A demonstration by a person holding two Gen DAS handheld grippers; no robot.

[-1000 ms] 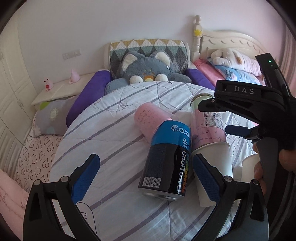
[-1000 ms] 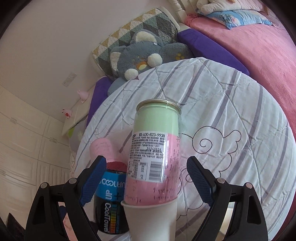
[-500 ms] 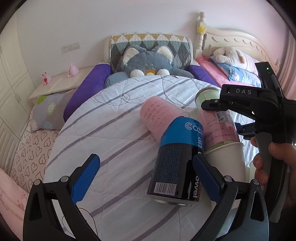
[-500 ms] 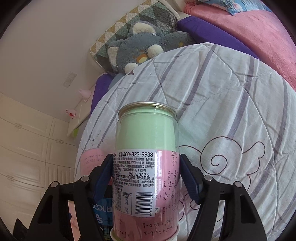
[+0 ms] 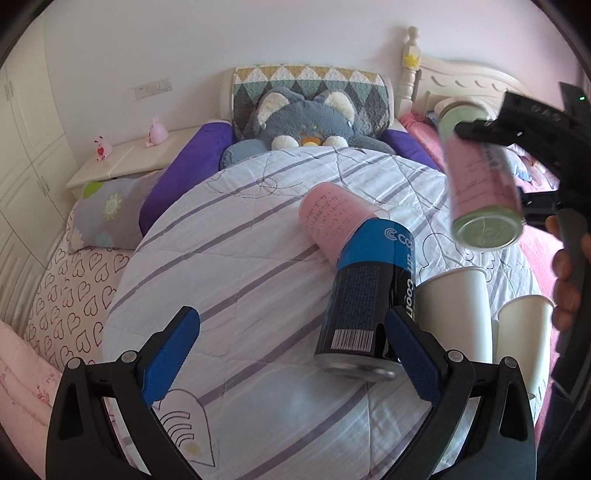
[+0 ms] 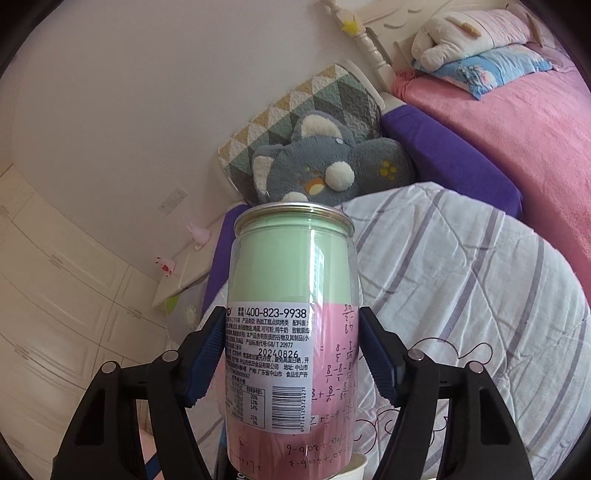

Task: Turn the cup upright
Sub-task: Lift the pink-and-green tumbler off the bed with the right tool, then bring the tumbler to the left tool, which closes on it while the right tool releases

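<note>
Left view alone shows white cups (image 5: 458,314).

white wall (image 5: 258,33) | cream headboard (image 5: 465,79) | pale wardrobe (image 5: 22,158) – daylight

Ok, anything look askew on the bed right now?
Yes: the blue can leans tilted on a toppled pink cup. The right tool holds the pink-green can in mid-air.
</note>
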